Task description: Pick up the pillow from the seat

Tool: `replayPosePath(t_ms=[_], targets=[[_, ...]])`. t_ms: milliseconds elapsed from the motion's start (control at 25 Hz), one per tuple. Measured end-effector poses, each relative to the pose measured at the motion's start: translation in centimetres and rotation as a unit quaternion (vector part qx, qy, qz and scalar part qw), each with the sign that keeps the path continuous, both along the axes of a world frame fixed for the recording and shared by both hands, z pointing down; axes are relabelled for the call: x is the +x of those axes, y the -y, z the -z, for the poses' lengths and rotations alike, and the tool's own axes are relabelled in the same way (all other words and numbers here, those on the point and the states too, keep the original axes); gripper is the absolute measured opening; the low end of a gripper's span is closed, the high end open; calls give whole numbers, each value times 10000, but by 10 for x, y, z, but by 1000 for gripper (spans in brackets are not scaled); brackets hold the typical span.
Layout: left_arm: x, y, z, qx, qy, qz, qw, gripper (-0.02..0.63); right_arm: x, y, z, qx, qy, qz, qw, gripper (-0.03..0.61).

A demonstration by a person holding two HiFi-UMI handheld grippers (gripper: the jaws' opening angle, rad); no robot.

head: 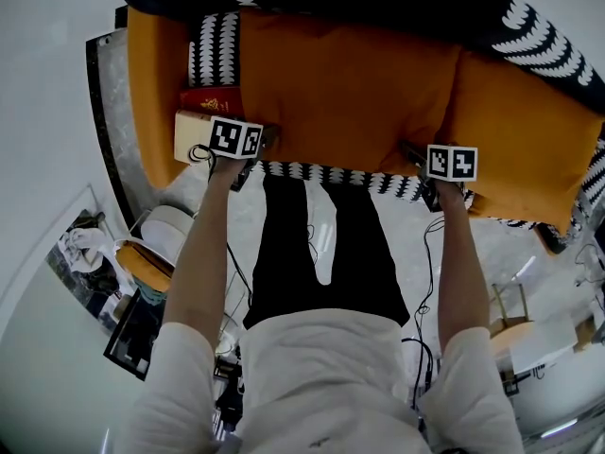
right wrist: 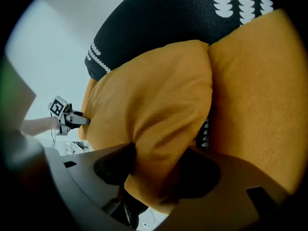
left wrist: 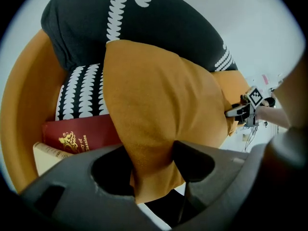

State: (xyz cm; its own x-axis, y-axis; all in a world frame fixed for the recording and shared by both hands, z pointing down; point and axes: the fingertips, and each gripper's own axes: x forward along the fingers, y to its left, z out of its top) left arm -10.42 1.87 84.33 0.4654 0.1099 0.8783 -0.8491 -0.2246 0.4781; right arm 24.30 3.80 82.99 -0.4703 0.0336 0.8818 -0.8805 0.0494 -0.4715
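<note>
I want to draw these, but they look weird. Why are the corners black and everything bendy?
Left gripper view and right gripper view: a wide-angle lens makes a round picture with black corners and bulges the orange pillow. Head view: the seat curves too, light is even, no glare.

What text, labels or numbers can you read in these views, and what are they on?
Red book: gold crest and gold lettering, too blurred to read.
Cream book next to it: faint marks, unreadable.
Marker cubes: black-and-white square patterns, no words.
Orange pillow: plain, no print.
No legible text elsewhere.
</note>
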Motion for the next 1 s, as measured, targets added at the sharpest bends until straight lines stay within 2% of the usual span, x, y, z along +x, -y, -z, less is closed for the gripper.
replayPosePath(t_ms=[160, 400, 720, 1000], targets=[[2, 4, 5, 84, 143, -149, 9998, 206, -5, 8, 10, 118, -252, 229, 9994, 228], [6, 32, 48, 427, 547, -238, 9973, 161, -8, 23, 33, 443, -458, 5, 9980, 150], [-1, 42, 105, 818, 644, 0, 9946, 140, -13, 29, 71, 709, -156, -111, 9973, 140], [-12, 23, 155, 1196, 702, 179, 9902, 141, -22, 17, 116, 993, -106, -183, 9948, 141]])
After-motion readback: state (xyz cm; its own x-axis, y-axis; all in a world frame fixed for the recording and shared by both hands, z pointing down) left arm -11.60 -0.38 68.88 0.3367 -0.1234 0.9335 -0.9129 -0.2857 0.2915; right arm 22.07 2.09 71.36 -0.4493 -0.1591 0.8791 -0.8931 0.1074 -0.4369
